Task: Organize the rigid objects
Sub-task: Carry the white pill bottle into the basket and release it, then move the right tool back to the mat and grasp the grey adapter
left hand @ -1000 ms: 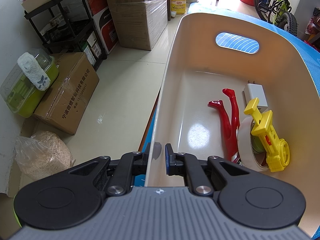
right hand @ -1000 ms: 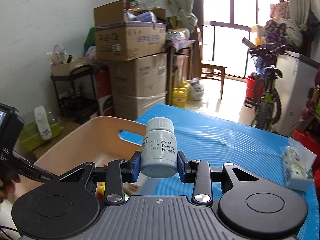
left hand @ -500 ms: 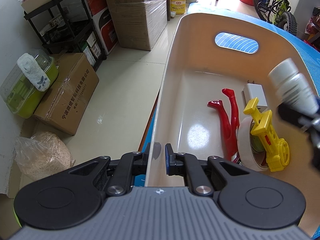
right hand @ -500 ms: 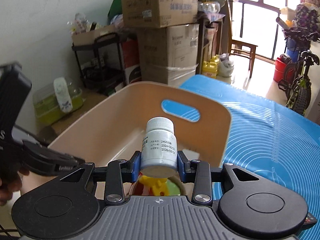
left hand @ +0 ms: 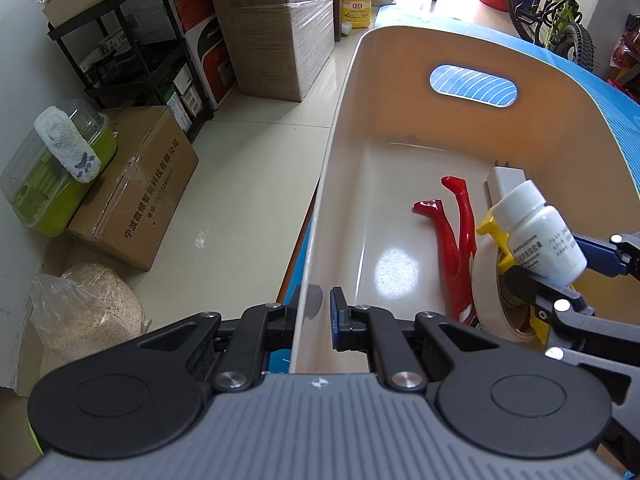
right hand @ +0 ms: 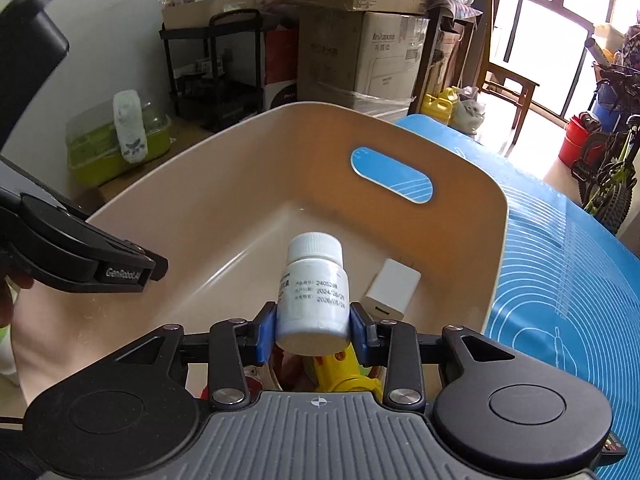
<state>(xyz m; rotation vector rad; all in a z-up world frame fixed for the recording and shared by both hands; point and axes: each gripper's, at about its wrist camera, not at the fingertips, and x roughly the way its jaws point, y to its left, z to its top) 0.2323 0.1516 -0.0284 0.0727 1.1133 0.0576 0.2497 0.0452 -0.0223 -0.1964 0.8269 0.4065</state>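
A beige basket (left hand: 344, 128) stands on a blue mat (right hand: 560, 280). My left gripper (left hand: 314, 312) is shut on its near rim. My right gripper (right hand: 314, 332) hangs over the basket's inside with a white pill bottle (right hand: 314, 292) between its blue pads. The jaws are opening, but I see no gap at the bottle's sides. In the left wrist view the bottle (left hand: 540, 236) tilts over the right-hand contents. Inside lie a red leg-shaped piece (left hand: 452, 232), a tape roll (left hand: 488, 292), a yellow toy (left hand: 490, 228) and a white charger (right hand: 394, 288).
Left of the basket the table ends and the tiled floor drops away, with cardboard boxes (left hand: 132, 188), a green container (left hand: 56, 184) and a black shelf (left hand: 132, 52). A bicycle (right hand: 608, 168) stands beyond the mat. The basket's left half has bare floor (left hand: 392, 208).
My right gripper has carried the bottle from beside the basket to low over its inside and tipped further down. The left gripper has kept still on the rim.
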